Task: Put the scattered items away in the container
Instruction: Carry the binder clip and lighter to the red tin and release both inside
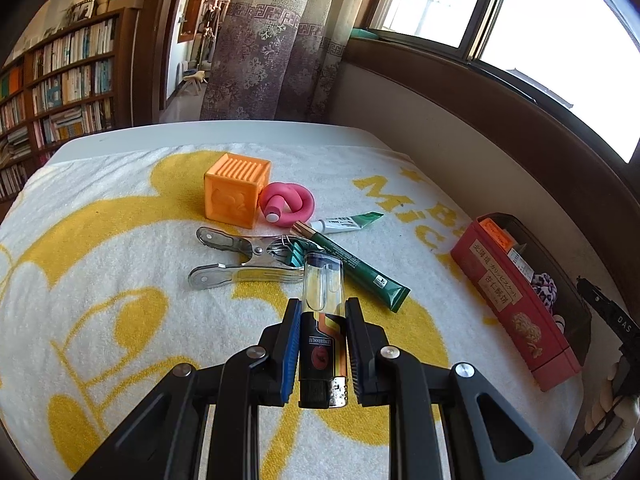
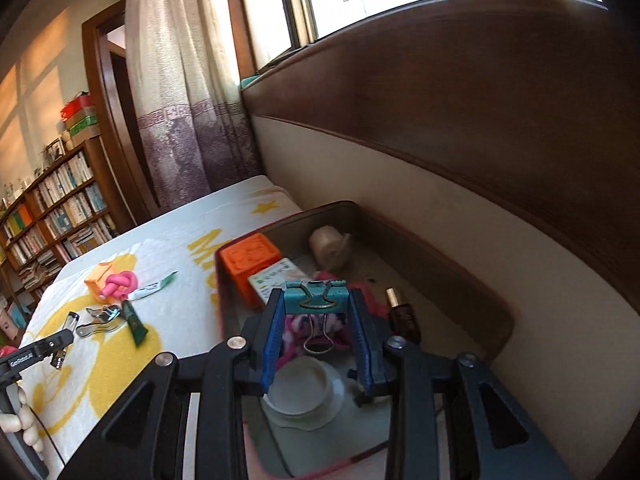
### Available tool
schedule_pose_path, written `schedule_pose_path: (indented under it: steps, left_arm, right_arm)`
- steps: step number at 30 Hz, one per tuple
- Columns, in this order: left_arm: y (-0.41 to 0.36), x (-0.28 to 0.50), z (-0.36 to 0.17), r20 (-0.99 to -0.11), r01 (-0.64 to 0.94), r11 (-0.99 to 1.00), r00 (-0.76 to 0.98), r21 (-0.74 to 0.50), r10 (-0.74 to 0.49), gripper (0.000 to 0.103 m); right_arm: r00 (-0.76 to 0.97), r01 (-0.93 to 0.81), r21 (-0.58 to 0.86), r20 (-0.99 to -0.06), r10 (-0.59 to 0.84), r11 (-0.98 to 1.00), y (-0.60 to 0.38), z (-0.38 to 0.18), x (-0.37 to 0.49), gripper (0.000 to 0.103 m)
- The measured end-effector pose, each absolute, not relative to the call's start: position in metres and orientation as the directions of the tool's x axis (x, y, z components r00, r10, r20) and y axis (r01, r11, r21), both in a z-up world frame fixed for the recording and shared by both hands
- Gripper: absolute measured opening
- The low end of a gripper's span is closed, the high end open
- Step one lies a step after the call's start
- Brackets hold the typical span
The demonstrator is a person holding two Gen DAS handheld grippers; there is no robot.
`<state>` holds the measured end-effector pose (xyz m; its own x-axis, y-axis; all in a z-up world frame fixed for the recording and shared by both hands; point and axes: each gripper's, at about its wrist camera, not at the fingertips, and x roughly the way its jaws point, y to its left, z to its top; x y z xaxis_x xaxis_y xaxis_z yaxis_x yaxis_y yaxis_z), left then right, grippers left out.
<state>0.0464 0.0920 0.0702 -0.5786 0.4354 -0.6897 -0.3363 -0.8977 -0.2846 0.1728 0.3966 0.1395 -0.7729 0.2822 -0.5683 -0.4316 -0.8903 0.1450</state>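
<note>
My left gripper (image 1: 322, 308) is shut on a black lighter with a clear end (image 1: 322, 320), held just above the towel. Ahead of it lie a metal clamp (image 1: 240, 256), a dark green tube (image 1: 356, 264), a small white and green tube (image 1: 348, 222), a pink foam twist (image 1: 286, 204) and an orange cube (image 1: 236, 190). The red container (image 1: 516, 304) sits at the right. My right gripper (image 2: 316, 304) is shut on a teal binder clip (image 2: 316, 294) and holds it over the container (image 2: 472, 288), which holds an orange cube (image 2: 250, 264), a white cup (image 2: 302, 386) and a brown bottle (image 2: 402, 316).
A white and yellow towel (image 1: 120, 280) covers the table. A wood-panelled wall (image 2: 480, 140) runs right behind the container. A curtain (image 1: 264, 48) and a bookshelf (image 1: 60, 80) stand beyond the table's far edge. The left gripper also shows in the right wrist view (image 2: 60, 342).
</note>
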Motion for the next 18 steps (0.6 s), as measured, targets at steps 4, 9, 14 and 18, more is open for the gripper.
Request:
schedule_pose_path:
  steps: [4,9,14,18]
  left_arm:
    - [0.103,0.053,0.071,-0.689,-0.351,-0.889,-0.566,-0.296,0.453,0.022]
    - [0.122,0.06,0.07,-0.695,-0.38,-0.873,-0.537,-0.307,0.478,0.022]
    - [0.145,0.068,0.073,-0.697,-0.418,-0.855,-0.513,-0.307,0.501,0.022]
    - [0.17,0.074,0.078,-0.701,-0.461,-0.835,-0.487,-0.301,0.521,0.022]
  right_arm:
    - [-0.754,-0.466,0.152,-0.584,0.301,-0.872,0.416,0.134,0.178,0.038]
    - [-0.757,-0.464,0.161,-0.582,0.296,-0.871,0.422,0.132,0.187,0.04]
    - [-0.767,-0.453,0.165,-0.572,0.289,-0.876,0.423,0.134,0.194,0.04]
    - [-0.786,-0.437,0.19,-0.556,0.271,-0.879,0.425,0.139,0.2,0.04]
